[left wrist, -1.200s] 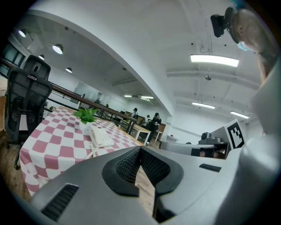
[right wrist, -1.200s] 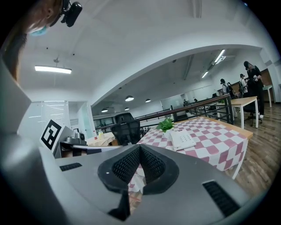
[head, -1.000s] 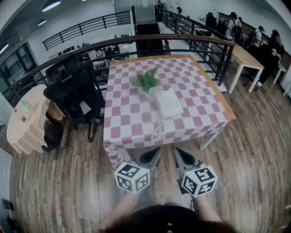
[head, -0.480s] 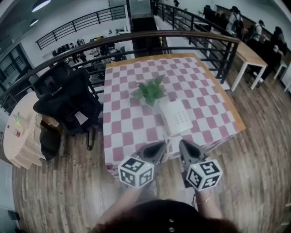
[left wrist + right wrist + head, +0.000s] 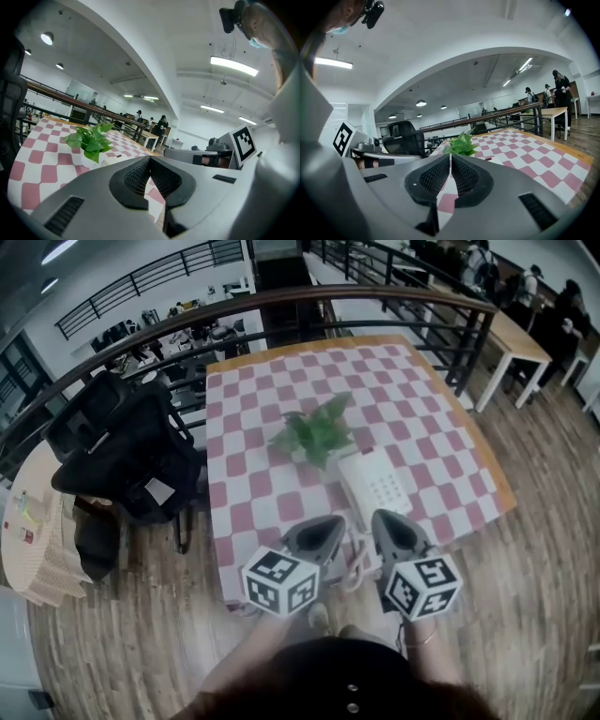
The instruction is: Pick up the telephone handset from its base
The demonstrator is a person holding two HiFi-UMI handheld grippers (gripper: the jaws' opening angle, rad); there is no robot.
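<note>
A white telephone (image 5: 375, 486) with its handset on the base lies near the front edge of the pink-and-white checked table (image 5: 253, 427). Its coiled cord (image 5: 354, 563) hangs over that edge. My left gripper (image 5: 326, 523) and right gripper (image 5: 386, 518) are side by side just in front of the phone, both shut and holding nothing. The left gripper view has its jaws (image 5: 150, 159) meeting in front of a green plant (image 5: 90, 139). The right gripper's jaws (image 5: 450, 157) also meet, with the same plant (image 5: 461, 143) beyond them.
A potted plant (image 5: 317, 435) stands just behind the phone. A black office chair (image 5: 122, 446) is left of the table, with a round cloth-covered table (image 5: 37, 540) further left. A dark railing (image 5: 375, 301) runs behind, and a wooden desk (image 5: 525, 338) is at the right.
Both grippers have moved forward together to the table's front edge, right in front of the phone. The table and phone now appear nearer and lower in the head view.
</note>
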